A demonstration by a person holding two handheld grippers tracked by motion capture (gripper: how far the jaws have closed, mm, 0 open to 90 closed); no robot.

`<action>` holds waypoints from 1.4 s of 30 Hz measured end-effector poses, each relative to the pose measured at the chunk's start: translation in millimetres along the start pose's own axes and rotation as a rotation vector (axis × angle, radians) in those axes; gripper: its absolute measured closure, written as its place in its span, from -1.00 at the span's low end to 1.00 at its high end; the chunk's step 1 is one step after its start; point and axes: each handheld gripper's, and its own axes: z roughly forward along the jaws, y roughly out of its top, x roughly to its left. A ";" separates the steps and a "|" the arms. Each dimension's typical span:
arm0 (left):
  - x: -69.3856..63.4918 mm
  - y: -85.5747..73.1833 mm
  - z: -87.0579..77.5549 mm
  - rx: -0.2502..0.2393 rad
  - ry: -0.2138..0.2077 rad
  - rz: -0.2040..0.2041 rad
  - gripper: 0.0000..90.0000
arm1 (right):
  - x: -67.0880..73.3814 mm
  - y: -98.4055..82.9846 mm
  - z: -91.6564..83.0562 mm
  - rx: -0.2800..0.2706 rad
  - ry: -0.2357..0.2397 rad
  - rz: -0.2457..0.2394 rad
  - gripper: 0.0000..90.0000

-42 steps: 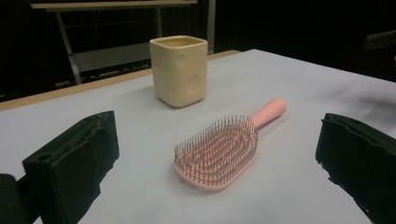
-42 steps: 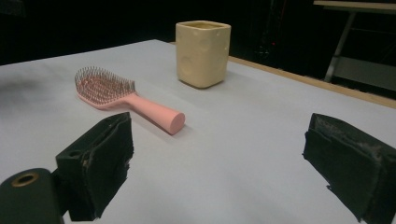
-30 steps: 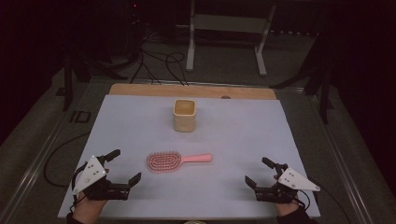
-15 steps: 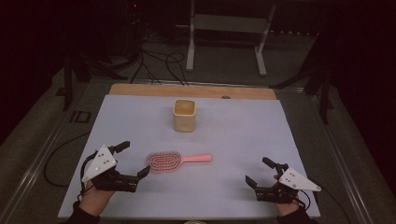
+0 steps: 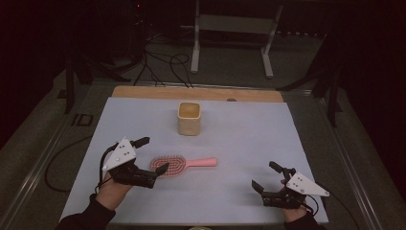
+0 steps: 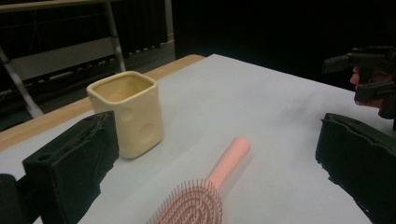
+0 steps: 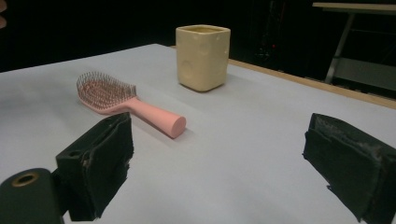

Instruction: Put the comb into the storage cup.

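Observation:
A pink hairbrush (image 5: 183, 164) lies bristles up on the pale blue mat (image 5: 249, 143), its handle pointing right. Behind it a cream square cup (image 5: 189, 118) stands upright. My left gripper (image 5: 154, 154) is open just left of the brush head, and its near jaw reaches the head's edge. In the left gripper view the brush (image 6: 205, 196) lies low between the open jaws, with the cup (image 6: 128, 112) beyond. My right gripper (image 5: 264, 175) is open and empty at the mat's front right. In its own view the brush (image 7: 126, 100) and cup (image 7: 203, 56) lie ahead to the left.
A wooden table edge (image 5: 196, 93) shows beyond the mat. Metal frame legs (image 5: 195, 43) and cables (image 5: 163, 62) are on the dark floor behind. Bare mat stretches right of the cup and between the two grippers.
My left gripper has moved forward and to the right, up to the brush head. The right gripper, the brush and the cup have stayed put.

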 end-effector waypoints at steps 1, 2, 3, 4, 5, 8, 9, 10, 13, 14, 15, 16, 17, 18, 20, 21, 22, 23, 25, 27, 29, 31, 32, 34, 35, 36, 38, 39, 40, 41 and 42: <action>-0.9 2.3 5.3 0.005 -0.012 -0.004 -0.99 | 0.2 0.3 0.1 -0.001 0.000 -0.004 -0.82; -1.2 3.0 7.3 0.006 -0.015 -0.001 -0.99 | 0.2 0.3 0.1 -0.001 0.000 -0.004 -0.82; -2.2 4.0 10.0 0.008 -0.019 -0.003 -0.99 | 0.2 0.1 0.1 0.001 0.002 -0.003 -0.82; -3.0 5.1 12.3 0.010 -0.023 -0.001 -0.99 | 0.3 0.2 0.0 0.000 0.002 -0.003 -0.82; -3.5 6.2 14.7 0.011 -0.029 -0.001 -0.99 | 0.3 0.2 0.0 0.000 0.002 -0.003 -0.82; -4.9 9.6 21.2 0.018 -0.039 0.007 -0.99 | 0.3 0.4 -0.1 -0.002 0.004 -0.002 -0.82; -5.1 10.6 23.1 0.017 -0.044 0.006 -0.99 | 0.2 0.1 0.1 -0.001 0.005 -0.001 -0.82; -5.5 11.5 25.2 0.016 -0.050 0.002 -0.99 | 0.3 0.1 0.1 -0.002 0.005 -0.001 -0.82; -7.3 14.0 32.2 0.022 -0.061 0.011 -0.99 | 0.9 0.5 0.1 -0.005 0.006 -0.002 -0.82; -7.8 14.5 34.6 0.025 -0.062 0.013 -0.99 | 0.9 0.5 0.0 -0.005 0.007 -0.001 -0.82; -8.4 15.0 37.2 0.027 -0.066 0.012 -0.99 | 0.8 0.4 0.1 -0.004 0.008 -0.001 -0.82; -9.7 16.0 42.4 0.026 -0.073 0.006 -0.99 | 0.7 0.2 0.4 -0.001 0.009 0.000 -0.82; -9.7 16.0 42.4 0.026 -0.073 0.006 -0.99 | 0.7 0.2 0.4 -0.001 0.009 0.000 -0.82; -10.5 16.5 45.2 0.030 -0.077 0.010 -0.99 | 0.9 0.3 0.4 -0.002 0.009 0.001 -0.82; -11.6 17.6 50.7 0.038 -0.079 0.016 -0.99 | 0.4 0.2 0.3 -0.002 0.010 0.001 -0.82; -11.9 17.8 53.4 0.038 -0.083 0.010 -0.99 | 0.5 0.1 0.2 -0.001 0.010 0.001 -0.82; -11.8 18.2 55.9 0.044 -0.086 0.005 -0.99 | 0.6 0.3 0.0 -0.001 0.010 0.000 -0.82; -11.9 18.6 58.4 0.047 -0.094 -0.001 -0.99 | 0.6 0.3 0.0 -0.001 0.010 0.000 -0.82; -12.7 19.0 63.5 0.058 -0.092 0.004 -0.99 | 0.8 0.6 -0.2 -0.004 0.009 -0.001 -0.82; -13.3 19.0 68.7 0.067 -0.093 0.001 -0.99 | 0.4 0.1 0.0 -0.002 0.012 0.002 -0.82; -14.0 19.2 74.1 0.078 -0.096 -0.001 -0.99 | 0.8 0.2 0.4 -0.002 0.011 0.002 -0.82; -15.1 19.4 80.3 0.095 -0.087 0.005 -0.99 | 0.8 0.2 0.5 -0.003 0.011 0.001 -0.82; -15.3 19.3 83.5 0.097 -0.089 -0.001 -0.99 | 0.4 -0.2 0.7 -0.004 0.015 0.001 -0.82; -15.8 19.3 89.2 0.106 -0.091 -0.005 -0.99 | 0.7 -0.2 0.9 -0.001 0.014 0.002 -0.82; -16.2 19.4 92.4 0.111 -0.094 -0.007 -0.99 | 0.8 -0.1 0.7 -0.001 0.015 -0.001 -0.82; -16.8 19.2 95.6 0.112 -0.095 -0.015 -0.99 | 0.9 0.1 0.8 -0.003 0.014 0.000 -0.82; -17.7 18.8 101.4 0.127 -0.089 -0.015 -0.99 | 0.5 -0.3 0.9 -0.004 0.018 0.001 -0.82; -18.5 18.5 104.4 0.130 -0.095 -0.022 -0.99 | 0.7 -0.3 0.9 -0.002 0.017 0.001 -0.82; -19.3 18.3 107.4 0.137 -0.088 -0.019 -0.99 | 1.0 -0.2 1.0 -0.001 0.016 0.001 -0.82; -19.9 18.0 110.0 0.143 -0.085 -0.019 -0.99 | 0.9 -0.2 1.0 -0.002 0.017 0.000 -0.82; -20.1 17.7 112.3 0.150 -0.090 -0.022 -0.98 | 0.9 -0.1 1.0 -0.003 0.017 0.002 -0.82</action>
